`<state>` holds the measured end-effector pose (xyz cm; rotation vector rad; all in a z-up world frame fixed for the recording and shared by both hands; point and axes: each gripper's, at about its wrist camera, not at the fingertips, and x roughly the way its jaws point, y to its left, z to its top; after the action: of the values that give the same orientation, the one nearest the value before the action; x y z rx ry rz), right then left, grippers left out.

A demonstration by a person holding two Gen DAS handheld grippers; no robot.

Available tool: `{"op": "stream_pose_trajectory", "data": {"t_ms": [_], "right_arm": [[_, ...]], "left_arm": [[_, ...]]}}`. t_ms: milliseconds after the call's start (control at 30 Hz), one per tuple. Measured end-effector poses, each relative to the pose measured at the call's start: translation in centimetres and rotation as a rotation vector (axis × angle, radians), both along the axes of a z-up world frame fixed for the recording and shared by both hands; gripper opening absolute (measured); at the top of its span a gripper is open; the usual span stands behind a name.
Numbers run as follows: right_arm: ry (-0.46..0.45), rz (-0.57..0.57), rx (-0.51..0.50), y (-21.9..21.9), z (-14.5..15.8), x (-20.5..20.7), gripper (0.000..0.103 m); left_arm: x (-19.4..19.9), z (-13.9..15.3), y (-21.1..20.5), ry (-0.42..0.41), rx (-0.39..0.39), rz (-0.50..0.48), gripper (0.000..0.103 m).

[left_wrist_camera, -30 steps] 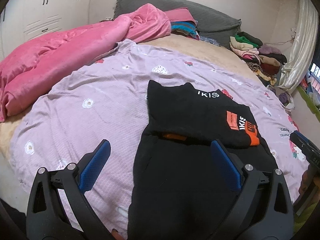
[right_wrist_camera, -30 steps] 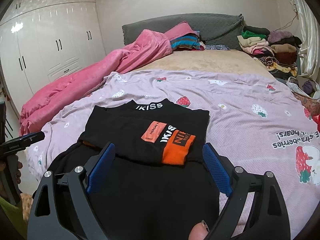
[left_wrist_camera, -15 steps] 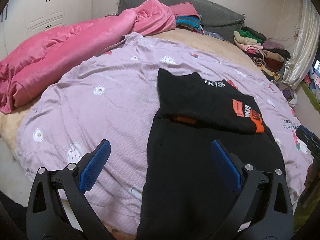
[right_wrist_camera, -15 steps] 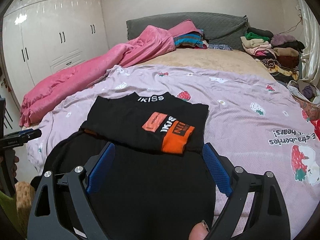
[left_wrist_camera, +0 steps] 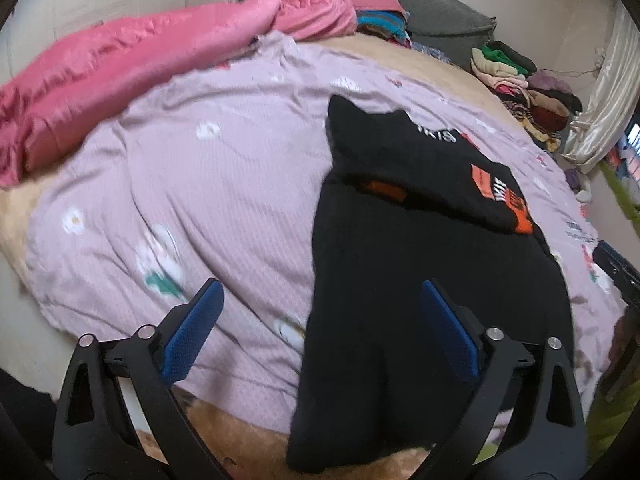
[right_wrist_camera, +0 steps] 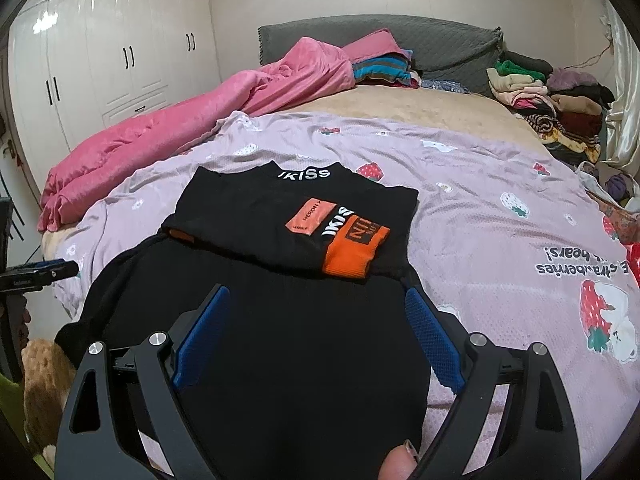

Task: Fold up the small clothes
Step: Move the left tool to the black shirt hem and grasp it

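Item: black garment point(right_wrist_camera: 280, 344), sleeves folded in, flat on the bed point(right_wrist_camera: 460, 184); my left gripper point(left_wrist_camera: 320, 328), jaws just narrowed slightly, and right gripper point(right_wrist_camera: 316, 340) gape empty above its hem; next, I judge: pinch hem corners, fold toward collar.
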<state>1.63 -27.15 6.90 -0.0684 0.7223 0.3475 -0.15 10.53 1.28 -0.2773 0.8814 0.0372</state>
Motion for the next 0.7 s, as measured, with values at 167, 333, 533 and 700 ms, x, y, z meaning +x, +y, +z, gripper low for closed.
{"op": "stream_pose_trajectory", "data": {"t_ms": [167, 333, 533, 700], "right_arm": [[0.011, 0.003, -0.011, -0.2, -0.5, -0.4, 0.088], [0.030, 0.004, -0.017, -0.4, -1.2, -0.8, 0.088], [0.058, 0.001, -0.029, -0.9, -2.2, -1.4, 0.088], [0.091, -0.003, -0.038, -1.7, -3.1, -2.0, 0.088]], "left_arm": [[-0.6, -1.7, 0.3, 0.040, -0.058, -0.010, 0.073], [-0.9, -3.0, -0.2, 0.076, -0.083, -0.033, 0.053], [-1.2, -5.1, -1.0, 0.125, -0.130, -0.066, 0.050], [-1.4, -5.7, -0.5, 0.132, -0.172, -0.050, 0.034]]}}
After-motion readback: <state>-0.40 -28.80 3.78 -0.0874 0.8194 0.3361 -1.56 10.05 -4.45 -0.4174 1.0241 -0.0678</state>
